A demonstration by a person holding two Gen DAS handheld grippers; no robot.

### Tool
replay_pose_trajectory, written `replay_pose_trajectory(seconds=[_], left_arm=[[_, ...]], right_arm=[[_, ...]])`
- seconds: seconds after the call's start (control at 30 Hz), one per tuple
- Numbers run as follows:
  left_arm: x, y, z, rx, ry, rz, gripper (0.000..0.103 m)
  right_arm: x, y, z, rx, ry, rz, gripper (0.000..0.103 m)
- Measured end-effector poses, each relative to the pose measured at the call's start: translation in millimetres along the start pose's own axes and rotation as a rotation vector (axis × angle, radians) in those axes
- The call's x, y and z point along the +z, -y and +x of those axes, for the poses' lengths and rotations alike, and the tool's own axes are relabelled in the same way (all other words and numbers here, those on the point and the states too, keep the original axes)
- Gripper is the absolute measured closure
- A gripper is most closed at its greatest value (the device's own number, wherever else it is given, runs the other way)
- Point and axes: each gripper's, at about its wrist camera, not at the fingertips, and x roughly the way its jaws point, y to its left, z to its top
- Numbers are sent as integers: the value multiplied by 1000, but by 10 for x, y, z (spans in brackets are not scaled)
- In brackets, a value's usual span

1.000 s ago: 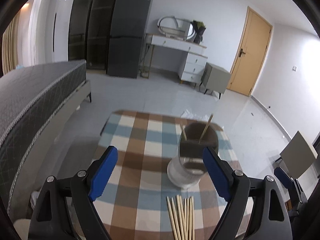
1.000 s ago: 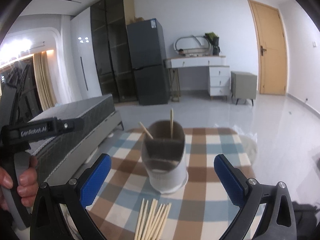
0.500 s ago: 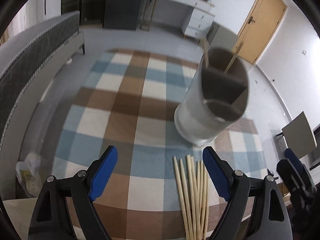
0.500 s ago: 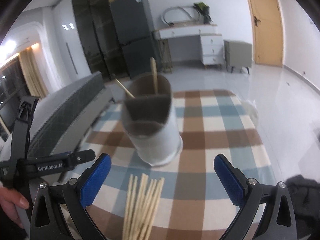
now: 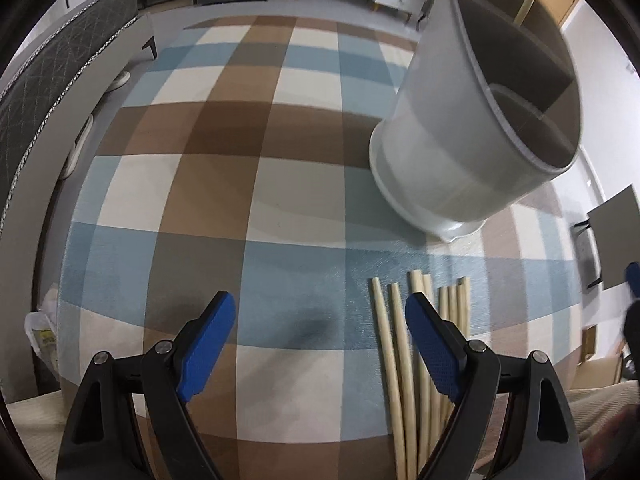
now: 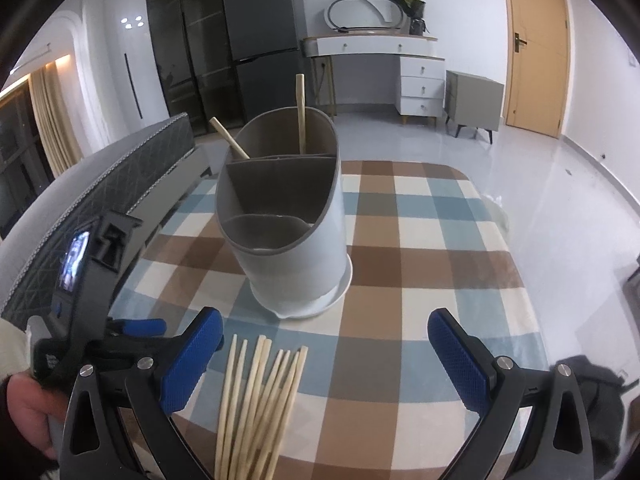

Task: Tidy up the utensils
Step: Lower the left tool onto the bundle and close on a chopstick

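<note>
Both tongs wide open, nothing held. Our left tongs (image 5: 320, 324) point steeply down at bare cloth just left of the loose chopsticks (image 5: 416, 344); its right pad overlaps the bundle in view. Our right tongs (image 6: 324, 350) sit behind the same bundle (image 6: 260, 396), which fans out near the front edge of the tabletop. The holder (image 6: 286, 216), a grey divided cup on a white saucer, stands just behind the sticks, with two chopsticks (image 6: 300, 112) in its back compartment.

Risks as we see them:
- Sticks lie touching and crossed, so a close could grab several or scissor one out sideways.
- They're round and near the edge; a nudge could roll some off.
- The holder is tall on a small base, so a knock from a stick end or a tong arm could tip it.
- Both tongs converge on one bundle and could collide.

Surface: checked cloth (image 6: 440, 240) in brown, blue and cream, which might snag. Room: grey bed (image 5: 52, 64) left, dark fridge (image 6: 260, 20), white dresser (image 6: 400, 48), wood door (image 6: 536, 40), pale tiled floor.
</note>
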Motion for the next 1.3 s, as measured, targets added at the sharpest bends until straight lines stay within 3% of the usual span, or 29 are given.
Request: replay_pose_trajectory(seconds=[0.3, 0.53, 0.63, 0.73, 0.83, 0.9, 0.97, 1.17, 1.23, 1.3], left_arm=[[-80, 43, 91, 25, -53, -1, 20], [-205, 192, 79, 135, -67, 90, 24], [-240, 239, 50, 145, -51, 107, 26], [-279, 275, 10, 125, -45, 108, 41], [-325, 338, -21, 114, -44, 128, 63], [-330, 414, -26, 108, -49, 137, 83], [-367, 418, -47, 95, -55, 128, 96], [-383, 347, -79, 65, -62, 80, 103], [-348, 262, -128, 53, -33, 56, 103], [-335, 201, -214, 30, -9, 38, 103]], right_arm=[[31, 72, 62, 15, -30, 46, 0], [33, 138, 97, 12, -49, 86, 0], [26, 162, 114, -8, -56, 91, 0], [14, 185, 128, -12, -65, 98, 0], [6, 202, 137, -13, -71, 104, 0], [0, 211, 143, -11, -74, 109, 0], [-15, 214, 155, -10, -82, 110, 0], [-82, 258, 247, -5, -129, 137, 1], [-109, 255, 271, -8, -136, 138, 5], [-131, 242, 314, 1, -160, 134, 18]])
